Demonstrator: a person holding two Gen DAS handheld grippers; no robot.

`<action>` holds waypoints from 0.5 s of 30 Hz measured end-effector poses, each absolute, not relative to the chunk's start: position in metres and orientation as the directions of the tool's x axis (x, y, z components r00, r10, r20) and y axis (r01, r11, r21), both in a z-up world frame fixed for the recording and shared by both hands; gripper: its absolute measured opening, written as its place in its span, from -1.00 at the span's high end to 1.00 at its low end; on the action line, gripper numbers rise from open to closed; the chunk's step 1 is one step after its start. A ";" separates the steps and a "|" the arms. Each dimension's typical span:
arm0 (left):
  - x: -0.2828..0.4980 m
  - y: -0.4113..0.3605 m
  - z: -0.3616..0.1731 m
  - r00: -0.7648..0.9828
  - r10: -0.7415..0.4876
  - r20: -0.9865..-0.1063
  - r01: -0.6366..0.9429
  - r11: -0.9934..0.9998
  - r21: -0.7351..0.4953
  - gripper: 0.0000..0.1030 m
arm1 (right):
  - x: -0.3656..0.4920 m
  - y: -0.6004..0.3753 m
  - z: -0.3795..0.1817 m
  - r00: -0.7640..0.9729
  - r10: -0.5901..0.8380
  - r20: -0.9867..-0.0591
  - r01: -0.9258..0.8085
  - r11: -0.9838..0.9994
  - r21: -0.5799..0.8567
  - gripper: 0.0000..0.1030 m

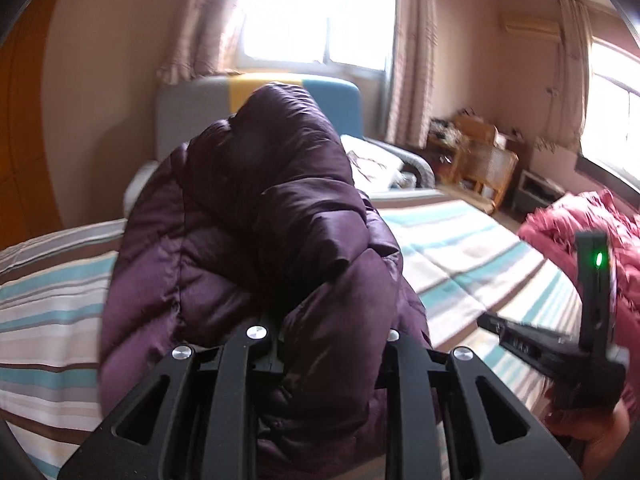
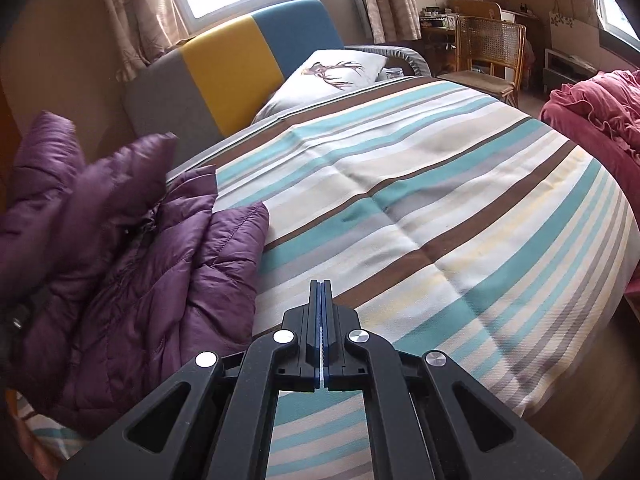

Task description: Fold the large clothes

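Observation:
A dark purple puffer jacket [image 1: 256, 220] fills the middle of the left wrist view, lifted above the striped bed. My left gripper [image 1: 328, 344] is shut on a thick fold of it; the fingertips are buried in the fabric. In the right wrist view the jacket [image 2: 132, 248] hangs and bunches at the left edge of the bed. My right gripper [image 2: 321, 292] is shut and empty, its pads pressed together over the striped cover [image 2: 420, 200], just right of the jacket. The right gripper's body also shows in the left wrist view [image 1: 560, 344] at the right.
A red quilted garment [image 2: 592, 108] lies at the bed's right side. A pillow with a deer print [image 2: 332, 72] lies by the grey, yellow and blue headboard [image 2: 240, 56]. A rattan chair [image 2: 488, 56] and desk stand beyond the bed.

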State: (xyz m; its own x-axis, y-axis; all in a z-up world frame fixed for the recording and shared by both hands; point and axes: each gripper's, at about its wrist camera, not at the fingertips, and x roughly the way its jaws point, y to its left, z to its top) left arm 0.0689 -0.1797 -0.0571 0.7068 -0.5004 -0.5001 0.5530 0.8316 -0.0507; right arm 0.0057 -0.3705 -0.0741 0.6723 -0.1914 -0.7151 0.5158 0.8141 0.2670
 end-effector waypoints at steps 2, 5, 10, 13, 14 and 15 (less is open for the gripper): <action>0.067 -0.188 -0.069 0.682 -0.507 -0.527 0.573 0.818 -0.046 0.63 | 0.007 -0.373 -0.074 0.675 -0.191 -0.713 0.516 0.812 0.271 1.00; 0.061 -0.197 -0.081 0.665 -0.512 -0.543 0.596 0.802 -0.027 0.62 | 0.006 -0.375 -0.073 0.679 -0.186 -0.710 0.515 0.811 0.279 1.00; 0.057 -0.194 -0.071 0.649 -0.545 -0.530 0.628 0.778 -0.032 0.22 | 0.006 -0.376 -0.070 0.684 -0.183 -0.706 0.513 0.809 0.287 1.00; 0.051 -0.173 -0.050 0.565 -0.676 -0.473 0.682 0.705 -0.194 -0.50 | 0.005 -0.376 -0.066 0.693 -0.181 -0.698 0.503 0.814 0.289 1.00; 0.047 -0.163 -0.041 0.551 -0.710 -0.439 0.695 0.681 -0.229 -0.50 | 0.005 -0.374 -0.063 0.697 -0.179 -0.695 0.499 0.817 0.290 1.00; 0.045 -0.157 -0.034 0.555 -0.719 -0.418 0.701 0.675 -0.230 -0.51 | 0.005 -0.374 -0.062 0.700 -0.175 -0.693 0.494 0.819 0.291 1.00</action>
